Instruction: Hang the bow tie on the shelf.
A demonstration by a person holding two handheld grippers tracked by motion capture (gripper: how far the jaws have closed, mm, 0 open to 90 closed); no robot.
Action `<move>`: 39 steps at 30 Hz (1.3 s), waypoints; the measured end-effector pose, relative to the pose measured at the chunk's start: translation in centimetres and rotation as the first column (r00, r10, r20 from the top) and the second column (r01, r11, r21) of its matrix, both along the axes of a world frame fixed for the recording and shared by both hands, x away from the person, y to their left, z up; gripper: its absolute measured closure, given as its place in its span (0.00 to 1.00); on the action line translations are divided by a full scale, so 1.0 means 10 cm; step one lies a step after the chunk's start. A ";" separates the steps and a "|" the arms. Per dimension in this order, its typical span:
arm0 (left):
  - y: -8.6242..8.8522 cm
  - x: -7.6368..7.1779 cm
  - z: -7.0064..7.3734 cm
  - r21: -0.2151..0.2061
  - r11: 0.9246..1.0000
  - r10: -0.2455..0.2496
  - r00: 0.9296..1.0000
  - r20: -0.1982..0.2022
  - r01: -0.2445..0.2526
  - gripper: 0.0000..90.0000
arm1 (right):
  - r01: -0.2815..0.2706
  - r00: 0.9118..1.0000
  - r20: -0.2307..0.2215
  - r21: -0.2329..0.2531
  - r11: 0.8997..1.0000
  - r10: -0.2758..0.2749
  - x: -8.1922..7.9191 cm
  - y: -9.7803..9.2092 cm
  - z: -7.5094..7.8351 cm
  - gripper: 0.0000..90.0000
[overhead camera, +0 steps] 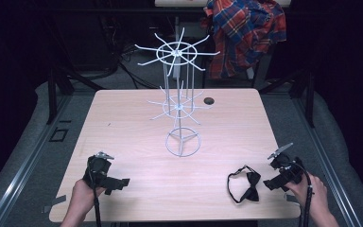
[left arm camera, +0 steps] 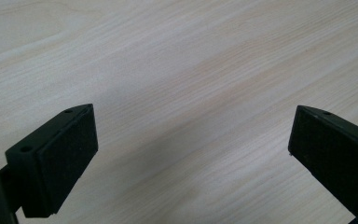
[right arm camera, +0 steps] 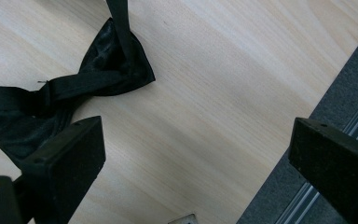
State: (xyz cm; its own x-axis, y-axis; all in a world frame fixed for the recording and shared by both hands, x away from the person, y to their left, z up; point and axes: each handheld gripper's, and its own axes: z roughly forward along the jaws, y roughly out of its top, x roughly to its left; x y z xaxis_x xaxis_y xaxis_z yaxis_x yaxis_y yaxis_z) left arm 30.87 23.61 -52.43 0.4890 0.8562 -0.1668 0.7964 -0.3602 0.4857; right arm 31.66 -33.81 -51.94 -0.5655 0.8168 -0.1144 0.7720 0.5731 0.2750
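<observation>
With both jaws spread, the right hand-held gripper [overhead camera: 275, 178] beside the black satin bow tie [overhead camera: 246, 185] should probably pinch its strap squarely.

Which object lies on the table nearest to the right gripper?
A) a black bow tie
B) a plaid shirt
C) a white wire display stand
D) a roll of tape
A: the black bow tie with its looped strap lies on the wooden table just beside the right gripper, and in the right gripper view it sits by one of the open jaws.
</observation>
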 end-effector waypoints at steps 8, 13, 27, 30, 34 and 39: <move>0.01 0.00 0.00 0.001 1.000 0.002 1.000 0.001 -0.002 0.01 | -0.021 1.000 0.018 0.011 1.000 0.020 -0.02 0.04 0.03 0.04; 0.01 -0.01 0.01 -0.002 1.000 0.004 1.000 0.006 -0.004 0.01 | -0.035 0.999 0.020 0.018 0.999 0.035 -0.02 0.06 0.03 0.04; 0.00 0.00 0.01 -0.003 1.000 -0.007 1.000 0.012 0.007 0.01 | -0.056 0.998 0.037 0.043 0.998 0.055 -0.01 0.19 0.04 0.02; 0.00 0.00 0.01 -0.006 1.000 -0.009 1.000 0.012 0.010 0.01 | -0.066 0.997 0.038 0.037 0.997 0.065 0.00 0.23 0.03 0.02; -0.01 0.00 0.00 -0.005 1.000 -0.013 1.000 0.016 0.013 0.00 | -0.078 0.996 0.034 0.027 0.997 0.078 0.02 0.31 0.01 0.02; -0.01 0.00 0.01 -0.008 1.000 -0.019 1.000 0.015 0.019 0.00 | -0.093 0.995 0.042 0.027 0.995 0.092 0.04 0.41 -0.01 0.00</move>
State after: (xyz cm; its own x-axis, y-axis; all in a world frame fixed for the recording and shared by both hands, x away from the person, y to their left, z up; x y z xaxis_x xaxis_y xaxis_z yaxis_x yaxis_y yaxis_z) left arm 30.87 23.54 -52.33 0.5075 0.8455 -0.1660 0.7823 -0.3713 0.5002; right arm 32.03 -29.68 -52.07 -0.6341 0.7645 -0.1159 0.7038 0.6327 0.3230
